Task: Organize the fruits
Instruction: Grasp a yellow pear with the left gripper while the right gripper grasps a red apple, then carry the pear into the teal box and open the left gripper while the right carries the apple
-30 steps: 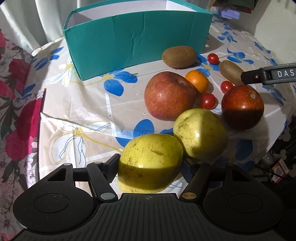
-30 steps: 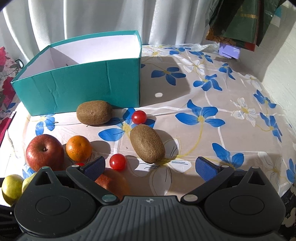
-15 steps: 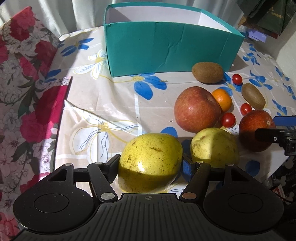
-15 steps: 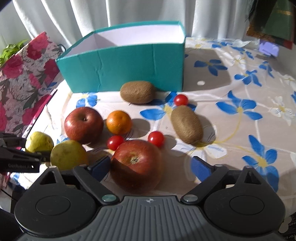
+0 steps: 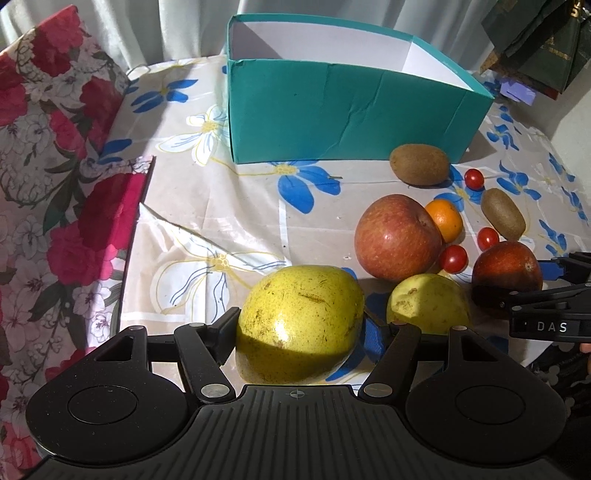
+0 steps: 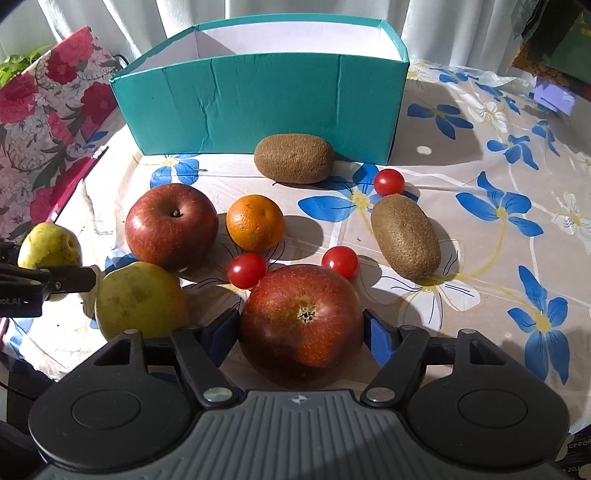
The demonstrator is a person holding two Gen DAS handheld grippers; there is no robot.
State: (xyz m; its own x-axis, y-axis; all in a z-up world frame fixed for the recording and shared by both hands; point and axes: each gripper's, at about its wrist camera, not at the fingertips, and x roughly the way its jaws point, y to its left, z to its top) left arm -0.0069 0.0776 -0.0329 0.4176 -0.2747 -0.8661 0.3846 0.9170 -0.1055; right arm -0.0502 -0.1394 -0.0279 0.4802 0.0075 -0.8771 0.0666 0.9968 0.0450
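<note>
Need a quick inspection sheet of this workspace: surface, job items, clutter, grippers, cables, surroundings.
Surface: floral tablecloth, sunlit, creased.
Job's things: teal box, open, no fruit seen inside; two kiwis, three cherry tomatoes, orange, red apple and second pear loose on cloth.
Clutter: nothing seen.
Grippers: left gripper jaws clamp yellow pear; right gripper jaws closing, dark red apple between them, pads at its sides.
Cables: nothing seen.
Surroundings: white curtain behind, red floral bag at left, dark bag at back right.
</note>
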